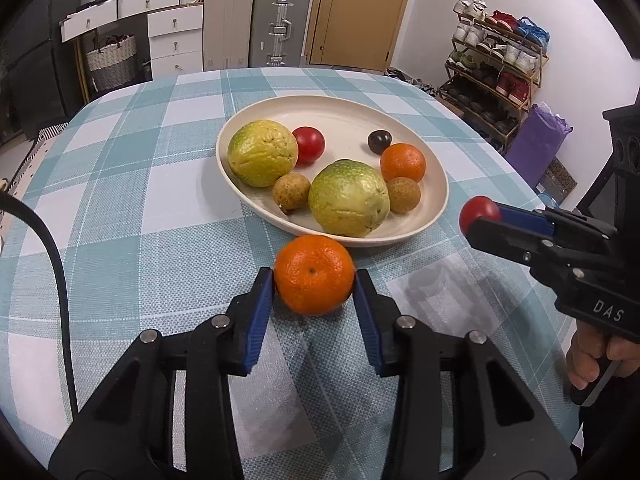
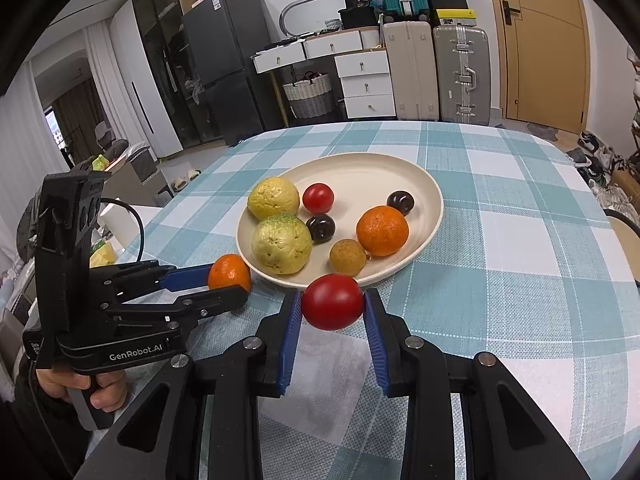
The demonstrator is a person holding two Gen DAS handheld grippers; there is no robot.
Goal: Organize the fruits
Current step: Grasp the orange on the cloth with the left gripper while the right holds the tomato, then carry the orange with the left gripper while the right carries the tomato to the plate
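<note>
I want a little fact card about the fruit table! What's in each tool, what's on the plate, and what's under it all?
left tool: shut on the tangerine, low over the cloth just in front of the plate
right tool: shut on the red tomato, held clear of the table
plate: cream, oval
on the plate: two yellow-green bumpy fruits, one orange, one small tomato, two dark plums, brown longans
table cover: blue and white checked cloth
</note>
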